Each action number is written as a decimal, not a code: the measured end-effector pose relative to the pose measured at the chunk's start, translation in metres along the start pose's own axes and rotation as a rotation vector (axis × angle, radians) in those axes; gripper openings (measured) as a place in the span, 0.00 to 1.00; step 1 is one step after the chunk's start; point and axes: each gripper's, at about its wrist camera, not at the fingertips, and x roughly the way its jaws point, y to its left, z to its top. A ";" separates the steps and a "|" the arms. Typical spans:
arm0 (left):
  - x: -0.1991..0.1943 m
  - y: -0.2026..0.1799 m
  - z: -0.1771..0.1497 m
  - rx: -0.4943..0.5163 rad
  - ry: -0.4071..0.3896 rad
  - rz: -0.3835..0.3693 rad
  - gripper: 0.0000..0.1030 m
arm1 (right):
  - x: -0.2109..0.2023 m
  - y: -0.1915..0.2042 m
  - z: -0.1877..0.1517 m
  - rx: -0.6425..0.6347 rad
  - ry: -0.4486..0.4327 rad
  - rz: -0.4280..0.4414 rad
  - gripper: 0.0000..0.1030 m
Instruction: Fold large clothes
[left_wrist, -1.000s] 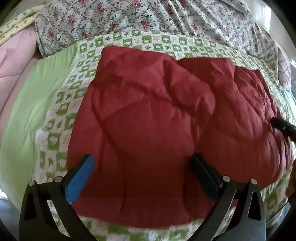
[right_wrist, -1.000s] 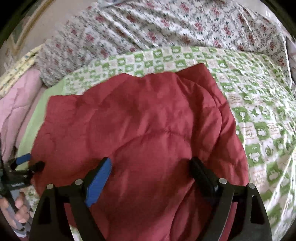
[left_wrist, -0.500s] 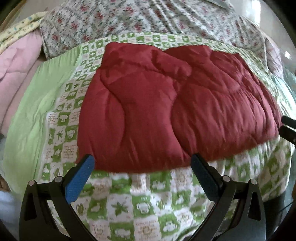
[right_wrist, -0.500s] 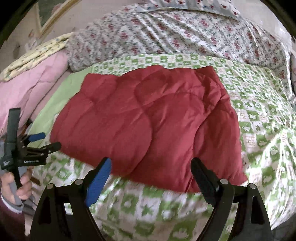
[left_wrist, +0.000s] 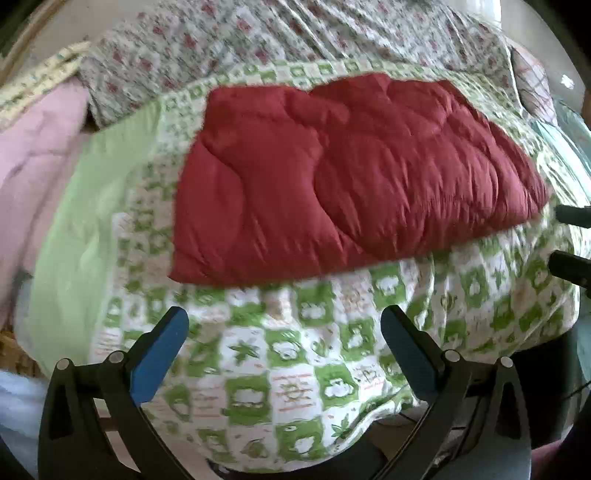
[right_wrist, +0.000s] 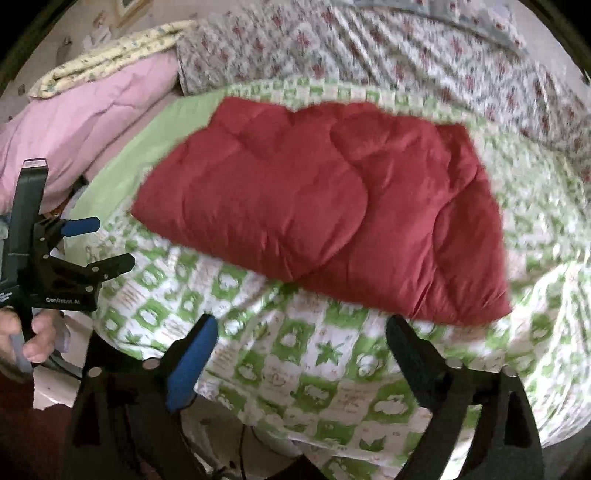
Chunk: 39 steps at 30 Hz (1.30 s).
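Holding both grippers off the near edge of the bed (left_wrist: 295, 387), you've got nothing in either one. Your left gripper (left_wrist: 284, 347) has its jaws spread wide and empty, and your right gripper (right_wrist: 301, 350) is the same, wide apart with only air between the fingers. In the right view your left hand (right_wrist: 26, 336) shows at the left border, wrapped around the handle. The red padded garment (left_wrist: 351, 177) lies folded on the green checked cover, set back from the near edge, closer to the floral bedding (right_wrist: 406, 48) along the far edge. A pink quilt (right_wrist: 81, 125) sits at the far left corner.
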 end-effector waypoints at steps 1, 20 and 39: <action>-0.004 0.001 0.005 -0.008 -0.002 0.007 1.00 | -0.007 0.001 0.003 -0.002 -0.021 -0.004 0.98; 0.014 -0.014 0.042 -0.007 0.041 0.030 1.00 | 0.009 -0.024 0.038 0.156 -0.002 0.007 0.98; 0.034 -0.017 0.065 0.008 0.053 0.031 1.00 | 0.040 -0.014 0.065 0.083 0.062 -0.011 0.98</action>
